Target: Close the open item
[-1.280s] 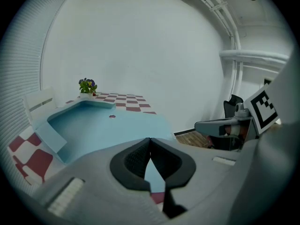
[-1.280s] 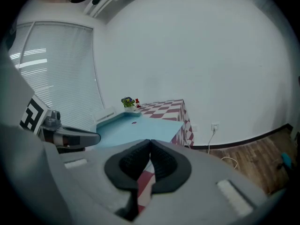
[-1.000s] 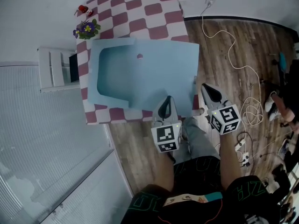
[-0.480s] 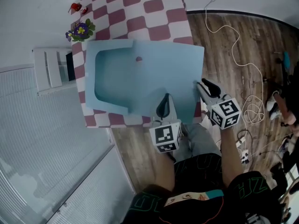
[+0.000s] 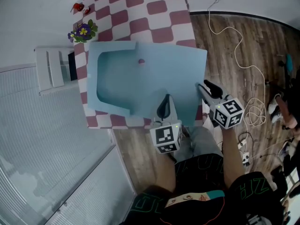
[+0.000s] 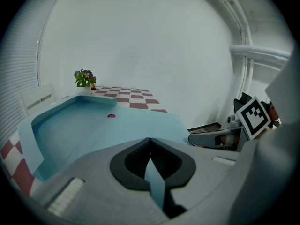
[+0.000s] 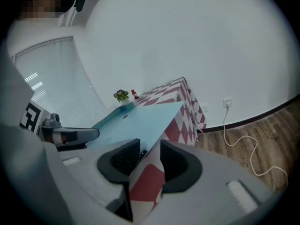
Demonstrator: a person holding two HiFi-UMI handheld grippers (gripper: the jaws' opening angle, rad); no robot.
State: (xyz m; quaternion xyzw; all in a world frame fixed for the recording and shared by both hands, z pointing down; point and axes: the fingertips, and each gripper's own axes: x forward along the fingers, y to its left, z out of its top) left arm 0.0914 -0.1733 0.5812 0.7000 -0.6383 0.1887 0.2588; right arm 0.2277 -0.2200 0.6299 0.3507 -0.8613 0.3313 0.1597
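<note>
A light blue box [image 5: 140,78] lies open on the checkered table [image 5: 159,18], with its deep tray at the left and its flat lid spread to the right. A small pink dot [image 5: 141,61] marks the blue surface. My left gripper [image 5: 165,100] hangs over the lid's near part, its tips touching and nothing between them [image 6: 150,139]. My right gripper [image 5: 202,86] is at the lid's right edge. Its jaws have just been opening and now stand open [image 7: 150,146]. The lid's edge [image 7: 140,121] and the tablecloth show in the gap, and the pads do not press on either.
A pot of flowers [image 5: 83,31] and a small red thing [image 5: 79,7] stand at the table's far left corner. A white slatted unit [image 5: 51,68] is left of the table. A white cable [image 5: 243,69] trails over the wooden floor at the right.
The right gripper has come down to the lid's right edge and its jaws have opened. The left gripper has shifted slightly further over the lid.
</note>
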